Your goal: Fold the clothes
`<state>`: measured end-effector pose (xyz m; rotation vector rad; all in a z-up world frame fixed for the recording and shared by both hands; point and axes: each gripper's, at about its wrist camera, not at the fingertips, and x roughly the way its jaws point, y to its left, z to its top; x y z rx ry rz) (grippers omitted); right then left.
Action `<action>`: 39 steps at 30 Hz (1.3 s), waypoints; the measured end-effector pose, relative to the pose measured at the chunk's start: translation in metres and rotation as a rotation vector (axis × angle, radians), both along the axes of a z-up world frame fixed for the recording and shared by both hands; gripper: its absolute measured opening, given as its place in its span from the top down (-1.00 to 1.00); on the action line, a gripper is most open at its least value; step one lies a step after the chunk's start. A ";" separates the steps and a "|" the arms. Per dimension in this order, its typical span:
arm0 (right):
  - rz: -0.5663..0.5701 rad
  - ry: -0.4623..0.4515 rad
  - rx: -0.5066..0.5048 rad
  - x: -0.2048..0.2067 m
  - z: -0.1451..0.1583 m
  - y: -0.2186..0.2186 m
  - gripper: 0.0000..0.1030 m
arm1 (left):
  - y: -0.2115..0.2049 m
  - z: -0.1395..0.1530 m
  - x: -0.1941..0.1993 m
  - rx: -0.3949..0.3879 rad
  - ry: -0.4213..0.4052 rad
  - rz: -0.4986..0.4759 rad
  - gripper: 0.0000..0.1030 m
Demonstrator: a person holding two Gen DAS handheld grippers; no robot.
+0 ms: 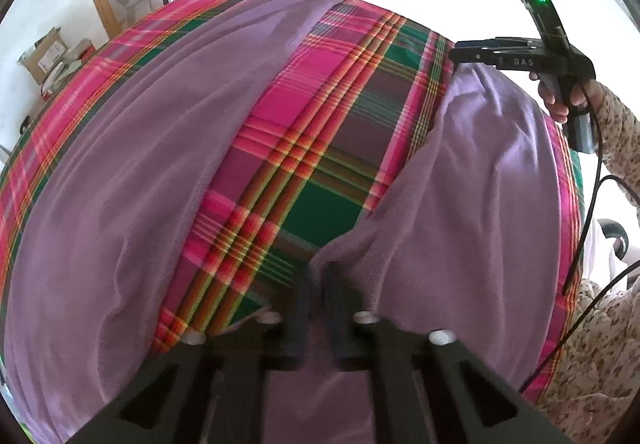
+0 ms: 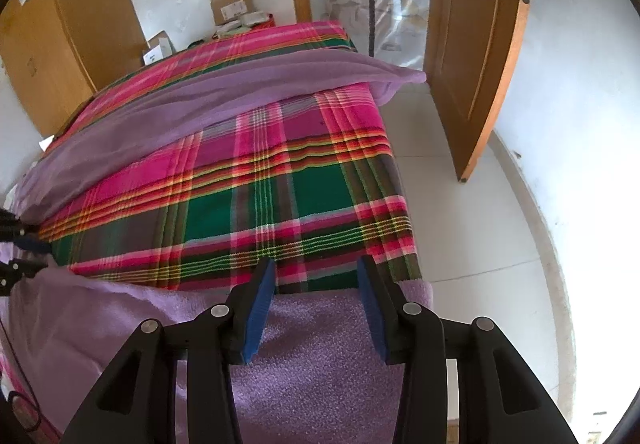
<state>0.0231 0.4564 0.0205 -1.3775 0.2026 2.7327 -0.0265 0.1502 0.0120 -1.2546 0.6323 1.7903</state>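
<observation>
A lilac fleece garment [image 1: 120,172] lies on a bed with a pink, green and red plaid cover [image 1: 320,132]. Two long fleece parts run away from me with bare plaid between them. My left gripper [image 1: 318,276] is shut on a fold of the lilac fleece at the near edge. My right gripper [image 2: 316,276] is open, its blue pads [image 2: 260,308] hovering just over the lilac edge [image 2: 320,356] at the bed's corner. The right gripper also shows in the left wrist view [image 1: 456,54] at the end of the right-hand part [image 1: 480,172].
An open wooden door [image 2: 476,44] stands beyond the bed's right side over pale floor tiles [image 2: 460,204]. Cardboard boxes [image 2: 234,6] sit by the far wall. A wooden wardrobe [image 2: 52,56] stands at the left. Cables [image 1: 592,204] hang near the person's patterned sleeve.
</observation>
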 end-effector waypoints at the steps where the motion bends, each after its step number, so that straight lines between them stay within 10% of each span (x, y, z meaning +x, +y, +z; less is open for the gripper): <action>1: -0.003 0.003 -0.003 0.001 0.000 0.000 0.14 | -0.001 0.000 0.000 0.004 -0.002 0.009 0.90; 8: -0.019 0.024 -0.026 0.005 0.000 0.004 0.14 | -0.024 0.024 -0.007 0.139 0.038 0.153 0.91; 15: -0.037 0.031 0.027 0.007 0.003 0.009 0.14 | -0.024 -0.002 -0.014 0.116 -0.017 0.236 0.91; 30: -0.223 0.033 -0.234 0.069 -0.009 0.075 0.14 | -0.026 -0.005 -0.019 0.135 -0.043 0.275 0.89; 39: -0.189 0.085 -0.091 0.092 0.003 0.055 0.93 | -0.022 -0.007 -0.019 0.121 -0.045 0.297 0.89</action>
